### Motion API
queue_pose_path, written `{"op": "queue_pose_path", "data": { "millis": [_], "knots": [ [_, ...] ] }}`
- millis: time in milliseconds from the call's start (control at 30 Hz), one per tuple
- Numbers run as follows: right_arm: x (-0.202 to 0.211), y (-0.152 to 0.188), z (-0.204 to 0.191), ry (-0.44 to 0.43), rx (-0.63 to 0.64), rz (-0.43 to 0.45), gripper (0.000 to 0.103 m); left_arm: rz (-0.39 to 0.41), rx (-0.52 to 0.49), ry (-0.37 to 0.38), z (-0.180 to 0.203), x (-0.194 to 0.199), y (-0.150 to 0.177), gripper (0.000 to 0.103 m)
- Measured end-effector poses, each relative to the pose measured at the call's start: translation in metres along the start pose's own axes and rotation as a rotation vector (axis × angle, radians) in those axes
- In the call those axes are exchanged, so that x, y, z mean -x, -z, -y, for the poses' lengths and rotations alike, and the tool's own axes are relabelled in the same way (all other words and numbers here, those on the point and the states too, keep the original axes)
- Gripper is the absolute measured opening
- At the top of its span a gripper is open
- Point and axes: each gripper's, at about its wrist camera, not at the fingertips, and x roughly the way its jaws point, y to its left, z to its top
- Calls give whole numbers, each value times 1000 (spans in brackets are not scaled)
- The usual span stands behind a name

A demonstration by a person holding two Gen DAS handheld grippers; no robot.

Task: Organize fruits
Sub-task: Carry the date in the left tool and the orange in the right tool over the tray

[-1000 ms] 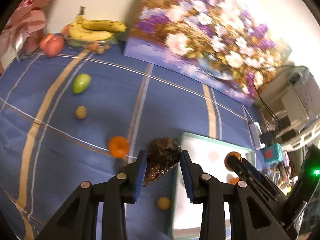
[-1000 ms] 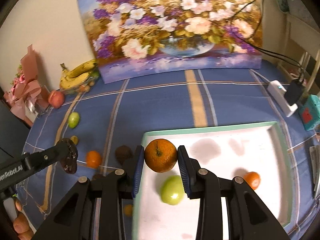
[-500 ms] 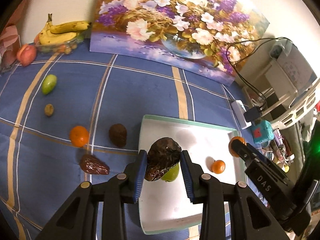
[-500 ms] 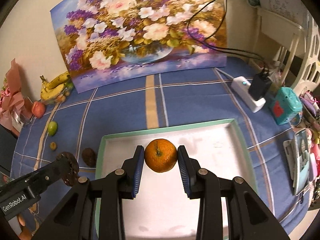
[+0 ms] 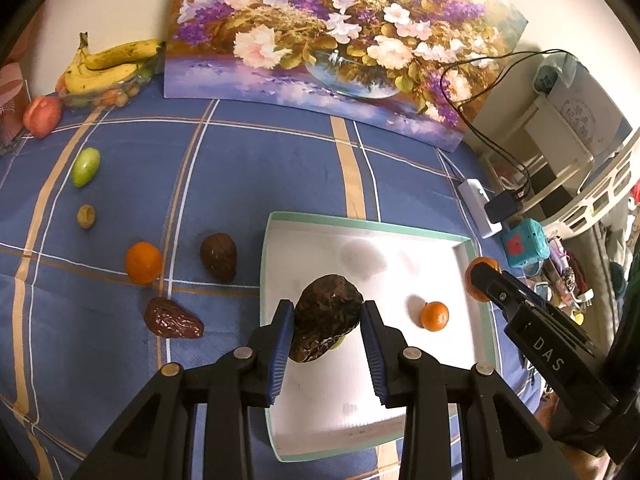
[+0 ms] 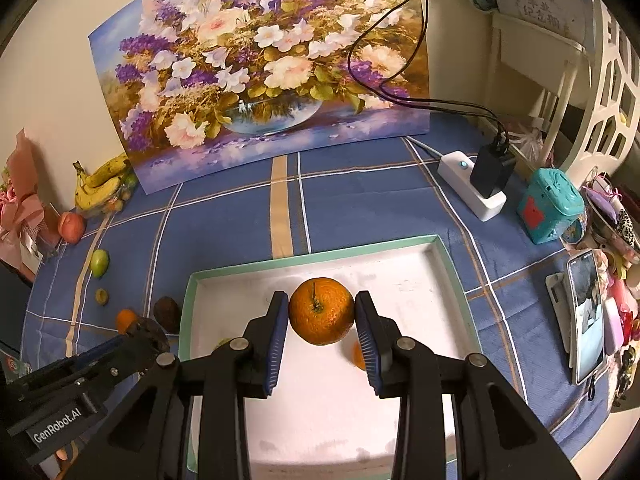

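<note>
The tabletop was covered by a blue checked cloth (image 5: 248, 168), matt and woven in appearance. The tray (image 6: 452, 280) was seen as smooth white material with a pale green rim, lightly scuffed. A dark, wrinkled, slightly glossy skin was shown by the brown fruit (image 5: 326, 314) between ribbed blue pads of the left gripper (image 5: 325, 350). A pitted, faintly shiny peel was shown by the orange (image 6: 321, 311) in the right gripper (image 6: 321, 344); the gripper bodies were matt black plastic with bright metal pins. A wrinkled, glossy surface was noted on the date (image 5: 172, 319). The flower picture (image 6: 264, 76) appeared as smooth printed sheet.
</note>
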Motion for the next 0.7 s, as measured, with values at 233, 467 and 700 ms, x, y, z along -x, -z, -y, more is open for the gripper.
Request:
{"op": "queue_pose_path", "data": {
  "millis": [233, 467, 700],
  "knots": [
    [-5, 1, -1, 0, 8, -23, 36, -23, -4, -2, 1, -8, 3, 36],
    [-13, 5, 1, 4, 3, -65, 36, -65, -11, -13, 1, -21, 7, 36],
    [-42, 17, -2, 22, 35, -166, 36, -164, -24, -53, 0, -52, 21, 37]
  ]
}}
